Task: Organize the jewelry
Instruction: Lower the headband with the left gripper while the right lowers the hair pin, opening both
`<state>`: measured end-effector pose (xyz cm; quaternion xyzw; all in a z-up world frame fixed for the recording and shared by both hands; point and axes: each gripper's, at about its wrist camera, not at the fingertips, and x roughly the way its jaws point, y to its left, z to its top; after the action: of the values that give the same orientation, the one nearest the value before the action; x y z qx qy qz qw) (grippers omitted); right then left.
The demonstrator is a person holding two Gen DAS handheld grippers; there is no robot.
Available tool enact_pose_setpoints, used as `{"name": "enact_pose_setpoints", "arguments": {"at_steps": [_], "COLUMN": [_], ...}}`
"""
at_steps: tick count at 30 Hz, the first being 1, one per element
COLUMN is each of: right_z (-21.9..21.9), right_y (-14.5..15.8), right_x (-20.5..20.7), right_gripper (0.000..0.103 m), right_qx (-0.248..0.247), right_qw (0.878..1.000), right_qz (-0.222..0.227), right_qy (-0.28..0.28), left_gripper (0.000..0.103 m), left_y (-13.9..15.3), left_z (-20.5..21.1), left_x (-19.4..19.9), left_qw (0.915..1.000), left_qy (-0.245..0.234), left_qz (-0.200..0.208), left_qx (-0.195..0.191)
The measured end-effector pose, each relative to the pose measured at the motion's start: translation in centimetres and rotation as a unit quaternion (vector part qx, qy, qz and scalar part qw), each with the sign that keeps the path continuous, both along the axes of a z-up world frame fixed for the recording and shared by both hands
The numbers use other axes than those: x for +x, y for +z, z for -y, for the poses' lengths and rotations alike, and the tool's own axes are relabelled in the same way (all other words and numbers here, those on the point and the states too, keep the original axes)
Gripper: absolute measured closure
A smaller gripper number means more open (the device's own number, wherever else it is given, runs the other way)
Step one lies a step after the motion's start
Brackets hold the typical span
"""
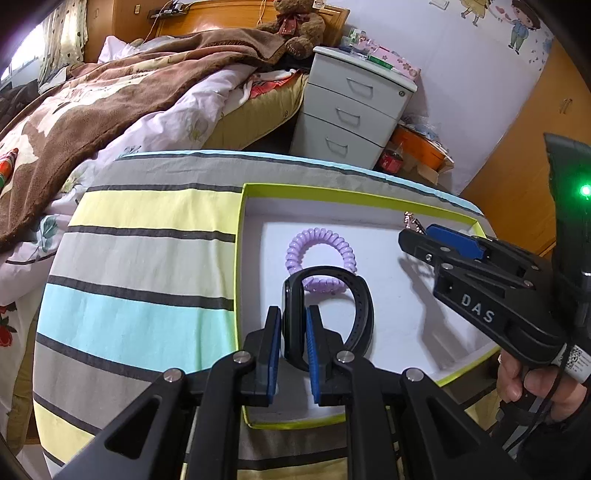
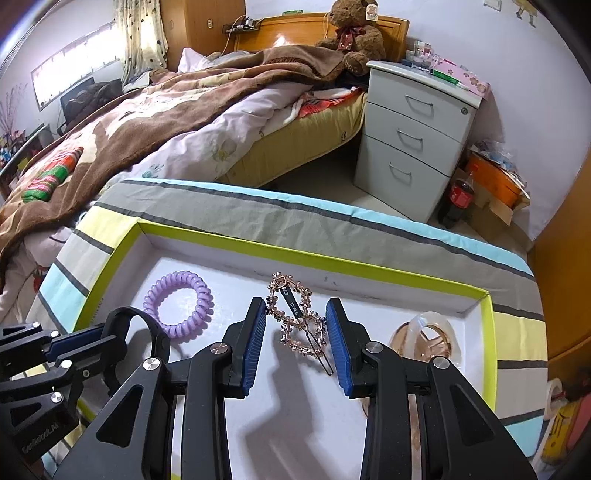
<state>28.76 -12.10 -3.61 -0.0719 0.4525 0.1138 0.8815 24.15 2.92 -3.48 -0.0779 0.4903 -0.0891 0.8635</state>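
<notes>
Nearest in the left wrist view, the left hand-held gripper (image 1: 293,332) pinches the black smartwatch (image 1: 295,325) by its body between blue pads, the strap looping off to the right over the white floor of the box (image 1: 240,258). In the right wrist view, the right hand-held gripper (image 2: 296,332) hangs with its fingers spread on either side of the rose-gold hair clip (image 2: 297,317), touching neither side of it as far as the view shows.

The box is a shallow tray, white inside with a lime-green rim, and it sits on a tabletop (image 1: 147,240) covered in a cloth striped grey, yellow and pale blue. Counted inside the box: one smartwatch, one lilac spiral hair tie (image 2: 181,304) just beyond the watch, one hair clip near the middle, and one clear, amber-tinted ring-shaped piece (image 2: 428,338) by the right wall; what it is cannot be told.

Beyond the tabletop stands a bed (image 2: 184,122) with a brown blanket and one teddy bear (image 2: 356,35) against the wooden headboard. Beside it is one grey cabinet (image 2: 417,136) with three drawers, and one cola bottle (image 2: 460,195) stands on the floor at its right.
</notes>
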Motion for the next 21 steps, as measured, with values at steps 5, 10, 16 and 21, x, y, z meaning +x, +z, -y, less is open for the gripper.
{"name": "enact_pose_setpoints", "arguments": {"at_steps": [5,10,16,21], "right_z": [-0.11,-0.18,-0.32,-0.46], "right_y": [-0.37,-0.43,-0.57,-0.76], "right_x": [0.23,0.46,0.54,0.58], "right_gripper": [0.068,0.068,0.068,0.068], "right_qx": [-0.011,-0.012,-0.019,-0.024], "right_qw": [1.000,1.000,1.000,1.000], "right_qz": [-0.003,-0.006,-0.006,-0.007], "right_qy": [0.000,0.002,0.004,0.006], "left_gripper": [0.089,0.089,0.088,0.087], "left_y": [-0.14,-0.22,-0.19,-0.27], "left_z": [0.15,0.19,0.06,0.01], "left_x": [0.17,0.18,0.36,0.31], "left_qw": [1.0000,1.0000,1.0000,1.0000], "left_qy": [-0.001,-0.002,-0.001,0.001], "left_qz": [-0.001,-0.003,-0.004,-0.006], "left_qx": [0.001,0.002,0.002,0.004]}}
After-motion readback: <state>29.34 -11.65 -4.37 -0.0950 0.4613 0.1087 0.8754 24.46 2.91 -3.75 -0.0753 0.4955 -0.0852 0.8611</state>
